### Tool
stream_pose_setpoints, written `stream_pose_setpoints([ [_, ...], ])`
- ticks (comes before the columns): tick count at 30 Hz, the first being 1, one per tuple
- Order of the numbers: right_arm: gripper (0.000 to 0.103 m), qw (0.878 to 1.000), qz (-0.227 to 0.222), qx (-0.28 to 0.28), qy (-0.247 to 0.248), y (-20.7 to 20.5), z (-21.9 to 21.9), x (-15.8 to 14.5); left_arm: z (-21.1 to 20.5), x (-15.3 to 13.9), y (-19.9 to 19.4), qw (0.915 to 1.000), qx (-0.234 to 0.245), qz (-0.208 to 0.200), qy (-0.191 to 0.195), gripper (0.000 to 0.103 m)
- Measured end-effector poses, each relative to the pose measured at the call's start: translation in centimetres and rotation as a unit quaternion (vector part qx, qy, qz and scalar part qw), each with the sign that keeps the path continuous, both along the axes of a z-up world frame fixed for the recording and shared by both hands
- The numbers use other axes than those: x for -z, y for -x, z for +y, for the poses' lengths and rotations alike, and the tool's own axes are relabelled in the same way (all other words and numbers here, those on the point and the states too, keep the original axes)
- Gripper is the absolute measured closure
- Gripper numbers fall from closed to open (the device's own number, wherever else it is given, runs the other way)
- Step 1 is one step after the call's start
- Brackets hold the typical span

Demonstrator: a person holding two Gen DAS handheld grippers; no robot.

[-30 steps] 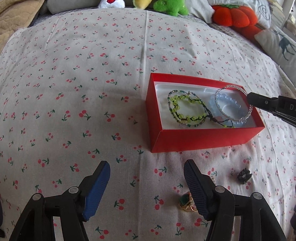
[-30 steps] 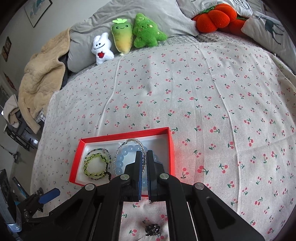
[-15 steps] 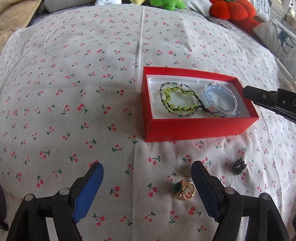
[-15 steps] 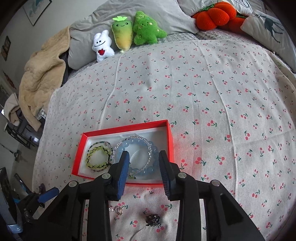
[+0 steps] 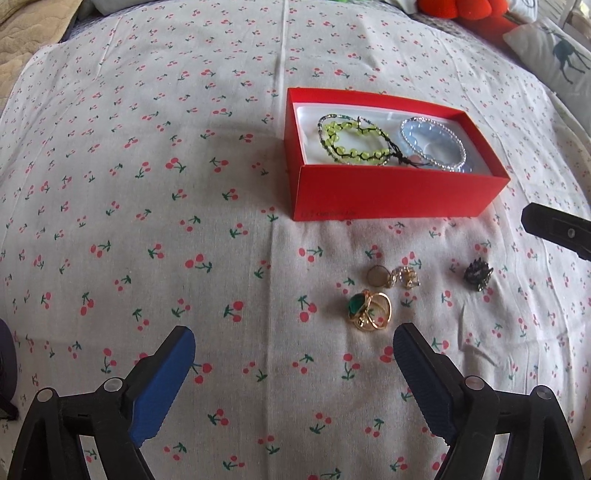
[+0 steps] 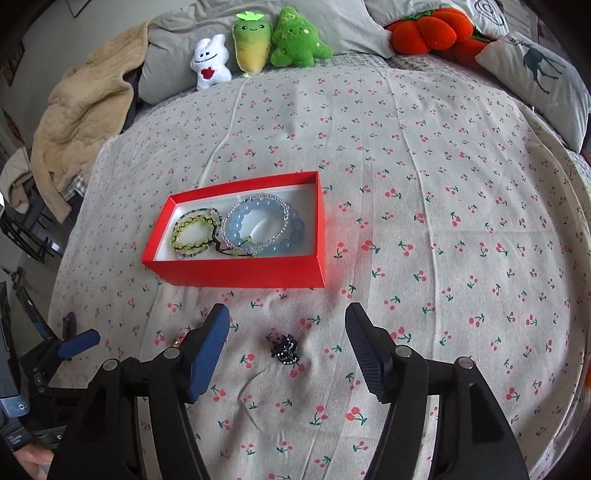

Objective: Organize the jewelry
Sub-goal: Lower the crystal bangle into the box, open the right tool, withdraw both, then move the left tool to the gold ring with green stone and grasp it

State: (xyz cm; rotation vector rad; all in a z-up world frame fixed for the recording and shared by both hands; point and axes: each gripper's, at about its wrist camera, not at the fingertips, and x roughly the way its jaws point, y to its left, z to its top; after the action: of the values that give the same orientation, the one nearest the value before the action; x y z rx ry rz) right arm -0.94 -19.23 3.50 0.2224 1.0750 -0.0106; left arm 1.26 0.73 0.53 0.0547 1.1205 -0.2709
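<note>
A red box (image 5: 391, 195) (image 6: 236, 273) on the cherry-print bedspread holds a green beaded bracelet (image 5: 351, 146) (image 6: 195, 232) and a pale blue beaded bracelet (image 5: 434, 147) (image 6: 264, 225). In front of the box lie a gold ring with a green stone (image 5: 369, 308), a small round ring (image 5: 376, 275), a sparkly earring (image 5: 406, 277) and a dark spiky piece (image 5: 478, 275) (image 6: 283, 349). My left gripper (image 5: 293, 349) is open and empty, just short of the gold ring. My right gripper (image 6: 286, 332) is open and empty, with the dark piece between its fingers.
Plush toys (image 6: 258, 48), an orange pumpkin cushion (image 6: 424, 31) and pillows (image 6: 535, 70) line the head of the bed. A beige blanket (image 6: 81, 122) lies at the far left. The bedspread (image 6: 443, 221) spreads wide to the right of the box.
My right gripper has opened, left the blue bracelet in the box and drawn back over the dark piece. My left gripper has drawn back, so the rings now show in front of it.
</note>
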Motion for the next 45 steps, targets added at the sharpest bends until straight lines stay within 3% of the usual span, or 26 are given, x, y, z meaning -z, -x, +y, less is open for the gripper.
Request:
stream_pose_setpoints([
  [12, 0.033, 0.992, 0.077, -0.055, 0.085, 3.6, 2.3, 6.0, -0.2, 4.1, 2.2, 0.9999, -0.001, 0.0, -0.011, 0.012],
  [17, 0.026, 0.987, 0.067, -0.078, 0.121, 4.0, 3.2, 7.2, -0.8, 5.0, 2.7, 0.9986, 0.013, -0.033, -0.038, 0.006],
  [19, 0.021, 0.988, 0.068, -0.075, 0.121, 3.9, 2.9, 7.4, -0.8, 5.4, 2.6, 0.998, 0.011, -0.039, -0.048, 0.001],
  [25, 0.0, 0.989, 0.061, -0.063, 0.118, 3.9, 1.7, 8.2, -0.6, 5.9, 2.9, 0.9967, 0.02, -0.061, -0.05, 0.0],
  [32, 0.0, 0.989, 0.069, -0.071, 0.107, 3.5, 1.1, 8.6, -0.8, 5.9, 2.2, 0.9973, 0.024, -0.044, -0.054, 0.0],
  [37, 0.0, 0.988, 0.064, -0.078, 0.119, 3.3, 1.4, 8.6, -1.4, 5.5, 2.4, 0.9945, 0.059, -0.075, -0.043, 0.0],
  [40, 0.0, 0.988, 0.058, -0.086, 0.117, 3.2, 1.4, 8.4, -1.7, 5.4, 2.7, 0.9918, 0.084, -0.091, -0.03, 0.004],
  [45, 0.0, 0.989, 0.053, -0.093, 0.106, 3.0, 1.4, 7.9, -2.6, 4.9, 2.7, 0.9854, 0.128, -0.112, -0.011, 0.022],
])
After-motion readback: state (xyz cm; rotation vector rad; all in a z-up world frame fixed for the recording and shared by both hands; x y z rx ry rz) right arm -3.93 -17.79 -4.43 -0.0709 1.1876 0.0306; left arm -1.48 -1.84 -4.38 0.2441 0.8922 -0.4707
